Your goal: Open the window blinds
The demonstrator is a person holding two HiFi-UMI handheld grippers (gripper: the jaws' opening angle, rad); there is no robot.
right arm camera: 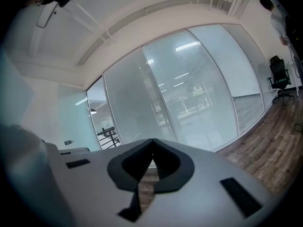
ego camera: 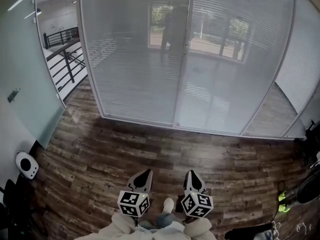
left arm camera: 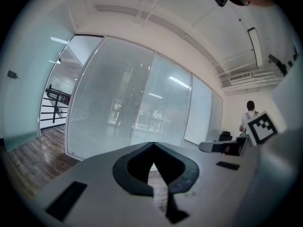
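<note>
Shut slatted blinds [ego camera: 145, 59] hang behind a glass wall of several tall panels across the far side of the wooden floor [ego camera: 165, 151]. They also show as blinds [left arm camera: 118, 112] in the left gripper view and blinds [right arm camera: 189, 103] in the right gripper view. My left gripper [ego camera: 145, 174] and right gripper [ego camera: 192, 175] are side by side low in the head view, pointing at the glass and well short of it. The left gripper [left arm camera: 153, 144] has its tips together with nothing between them. So does the right gripper [right arm camera: 152, 140].
A frosted glass panel [ego camera: 25, 84] stands at the left with a black railing [ego camera: 62, 59] beyond it. A white round device [ego camera: 26, 165] sits on the floor at the left. Dark gear [ego camera: 310, 149] lies at the right edge. A person [left arm camera: 249, 115] stands far right; an office chair [right arm camera: 279, 79] is nearby.
</note>
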